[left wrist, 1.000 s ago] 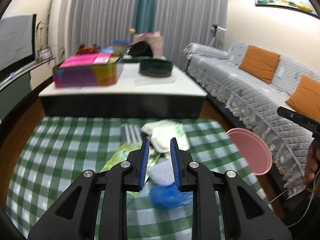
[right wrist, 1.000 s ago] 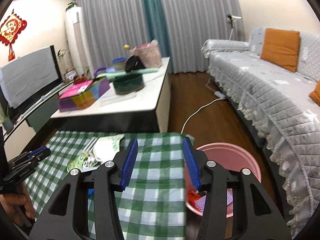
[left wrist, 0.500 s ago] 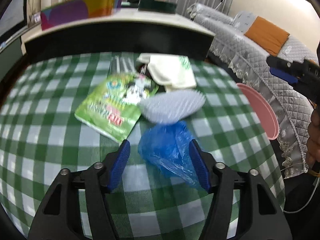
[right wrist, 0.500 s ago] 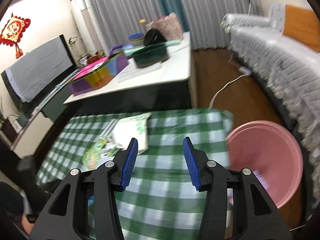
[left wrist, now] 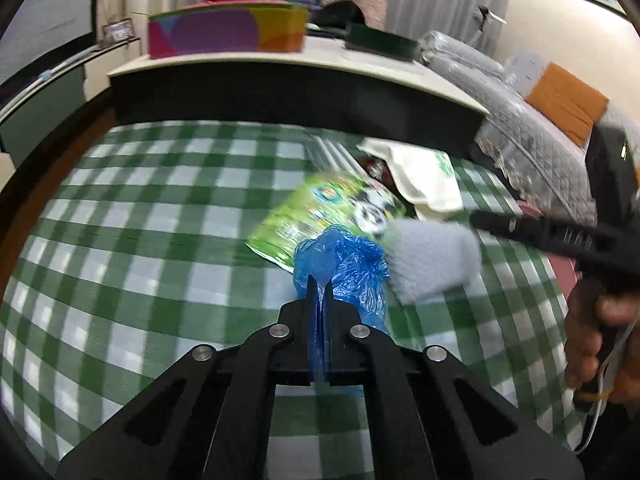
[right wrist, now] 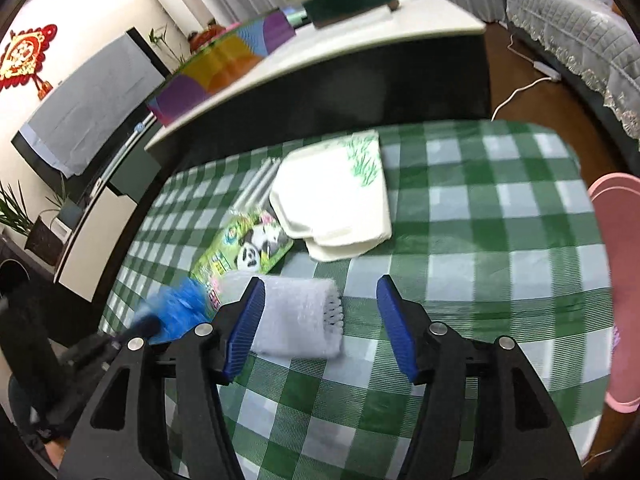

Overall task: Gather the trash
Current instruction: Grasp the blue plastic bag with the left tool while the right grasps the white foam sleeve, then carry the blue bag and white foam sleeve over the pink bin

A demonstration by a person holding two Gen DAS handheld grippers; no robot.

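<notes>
1. Half a second ago the left gripper (left wrist: 319, 284) stood with its blue-padded fingers spread on either side of the crumpled blue plastic bag (left wrist: 344, 268); now those fingers are pressed together with a fold of the bag pinched between them.
2. Meanwhile the right gripper (right wrist: 320, 312) has come down low over the green-and-white checked tablecloth (right wrist: 460, 240), its fingers spread wide and holding nothing.
3. Between and just ahead of the right gripper's fingers lies a pale grey fuzzy roll of cloth (right wrist: 298, 322); its left end overlaps the left pad (right wrist: 246, 322) in the picture, but contact cannot be judged.
4. The blue bag rests on the tablecloth, touching the grey roll (left wrist: 434, 260) on one side and overlapping the near corner of a flat green snack packet printed with pandas (left wrist: 332, 216).
5. Beyond the packet sits a white foam takeaway box with a green leaf print (right wrist: 336, 196), closed, lying flat, partly on top of the packet's far edge.
6. A bundle of pale straight sticks (right wrist: 256, 184) lies next to the box on its far left side.
7. A round pink plastic basin (right wrist: 618, 288) stands off the right edge of the cloth, well apart from the trash.
8. Behind the cloth stands a low dark coffee table with a white top (left wrist: 280, 64), carrying a multicoloured box (left wrist: 224, 34).
</notes>
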